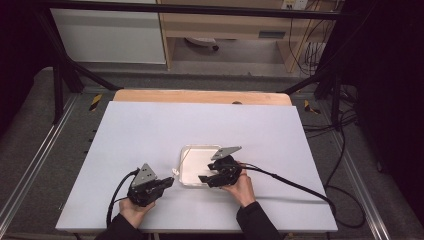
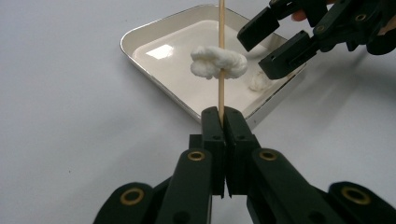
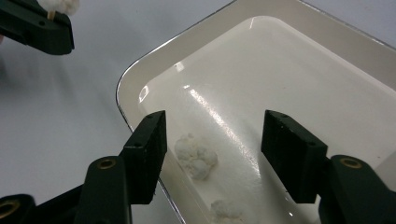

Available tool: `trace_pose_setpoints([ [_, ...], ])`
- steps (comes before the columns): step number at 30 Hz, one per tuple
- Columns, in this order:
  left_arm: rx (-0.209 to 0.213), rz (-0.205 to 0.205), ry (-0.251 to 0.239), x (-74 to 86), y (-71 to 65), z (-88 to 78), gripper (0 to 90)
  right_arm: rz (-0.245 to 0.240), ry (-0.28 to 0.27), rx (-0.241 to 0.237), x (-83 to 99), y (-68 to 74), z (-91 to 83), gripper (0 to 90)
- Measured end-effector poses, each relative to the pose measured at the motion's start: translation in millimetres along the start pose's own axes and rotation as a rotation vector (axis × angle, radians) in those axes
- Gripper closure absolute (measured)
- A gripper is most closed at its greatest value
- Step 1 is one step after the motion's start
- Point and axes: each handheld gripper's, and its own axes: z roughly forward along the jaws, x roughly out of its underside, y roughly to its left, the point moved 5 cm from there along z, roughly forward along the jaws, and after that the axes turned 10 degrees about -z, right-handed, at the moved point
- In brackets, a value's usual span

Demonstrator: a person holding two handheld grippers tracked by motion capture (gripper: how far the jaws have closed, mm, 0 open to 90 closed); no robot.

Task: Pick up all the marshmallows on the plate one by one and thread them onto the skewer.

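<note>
While your left gripper (image 2: 222,122) clamps the bottom of a thin wooden skewer (image 2: 221,51), jaws pressed together on it, one white cotton wad (image 2: 218,62) already sits threaded partway up the stick, just beyond the jaw tips. Your right gripper (image 3: 212,140) hangs over the near corner of a white tray (image 3: 122,88), jaws wide apart and holding nothing, with a loose cotton ball (image 3: 196,156) lying on the tray floor between them and a second ball (image 3: 225,211) closer to you. This looks like the step of picking up the next piece to spear. The next move likely calls for lowering the right jaws around that ball, closing gently, then carrying it to the skewer's tip. No brand, label or writing can be read anywhere.
</note>
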Motion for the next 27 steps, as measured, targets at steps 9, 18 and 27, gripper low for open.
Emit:
trace_pose_setpoints([
  [9,0.006,0.000,0.003,-0.1,-0.2,0.5,88.4,-0.059,0.033,0.000,5.1,2.4,3.3,51.8],
  [18,0.006,0.000,0.005,0.0,-0.3,1.0,88.4,-0.090,0.024,-0.016,5.9,4.6,5.0,60.1],
  [27,0.009,0.003,0.004,-0.2,-1.2,1.1,88.4,-0.103,0.023,-0.036,6.6,6.4,4.9,71.7],
])
